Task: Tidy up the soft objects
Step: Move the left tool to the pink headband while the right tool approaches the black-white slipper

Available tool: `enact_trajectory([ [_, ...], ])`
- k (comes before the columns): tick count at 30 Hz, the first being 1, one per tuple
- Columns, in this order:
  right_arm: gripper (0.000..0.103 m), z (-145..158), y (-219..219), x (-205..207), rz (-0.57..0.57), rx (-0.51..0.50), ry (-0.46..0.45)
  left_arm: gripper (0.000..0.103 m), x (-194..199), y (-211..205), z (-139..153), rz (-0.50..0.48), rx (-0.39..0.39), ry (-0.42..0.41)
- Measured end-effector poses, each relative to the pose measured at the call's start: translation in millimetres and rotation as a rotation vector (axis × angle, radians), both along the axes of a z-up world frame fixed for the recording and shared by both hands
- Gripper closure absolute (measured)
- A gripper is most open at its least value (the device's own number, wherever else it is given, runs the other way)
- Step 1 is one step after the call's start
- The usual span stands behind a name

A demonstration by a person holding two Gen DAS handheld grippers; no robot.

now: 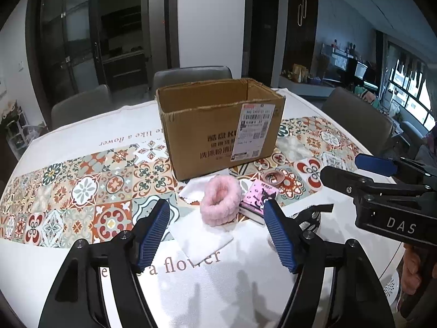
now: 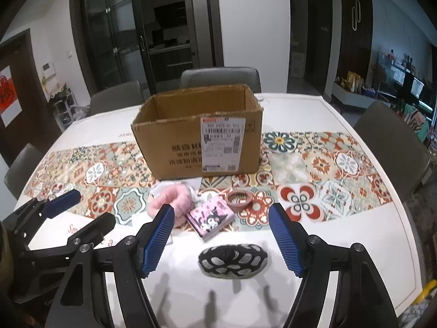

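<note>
Headband (image 1: 220,201), pink and fluffy, lies centre frame in the left wrist view, just beyond and between the spread jaws of the left gripper (image 1: 217,236), a white cloth (image 1: 200,236) beneath. In the right wrist view, a black-and-white patterned pouch (image 2: 232,259) sits lower centre, long axis across the frame, between the parted, empty jaws of the right gripper (image 2: 221,242). Cardboard box (image 2: 196,139) stands open behind both.
</note>
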State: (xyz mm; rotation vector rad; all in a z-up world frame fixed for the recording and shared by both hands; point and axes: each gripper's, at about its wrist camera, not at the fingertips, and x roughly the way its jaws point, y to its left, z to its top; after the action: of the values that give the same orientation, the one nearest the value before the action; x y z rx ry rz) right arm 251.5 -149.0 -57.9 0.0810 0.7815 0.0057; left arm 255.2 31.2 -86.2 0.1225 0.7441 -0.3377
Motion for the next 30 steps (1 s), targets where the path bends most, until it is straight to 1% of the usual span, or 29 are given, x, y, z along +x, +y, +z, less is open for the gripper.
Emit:
enact_trajectory([
  [4, 0.031, -14.1, 1.9, 1.8, -0.001, 0.003, 0.045, 0.031, 4.0, -0.4, -10.3, -0.006, 0.017, 0.011],
  [9, 0.031, -33.4, -1.1, 4.9, -0.028, 0.022, 0.091, 0.031, 10.6, -1.5, -22.5, -0.02, 0.038, 0.011],
  [16, 0.031, -56.6, -4.6, 5.7, -0.065, 0.047, 0.119, 0.031, 21.8, -6.4, -45.4, -0.051, 0.067, 0.036],
  [22, 0.031, -73.3, -1.0, 9.1, -0.071, 0.023, 0.134, 0.031, 32.8, -9.5, -62.7, -0.074, 0.059, 0.054],
  [30, 0.031, -93.8, 1.9, 17.7, -0.078, -0.034, 0.151, 0.031, 51.8, -14.5, -85.1, -0.089, 0.069, 0.083],
])
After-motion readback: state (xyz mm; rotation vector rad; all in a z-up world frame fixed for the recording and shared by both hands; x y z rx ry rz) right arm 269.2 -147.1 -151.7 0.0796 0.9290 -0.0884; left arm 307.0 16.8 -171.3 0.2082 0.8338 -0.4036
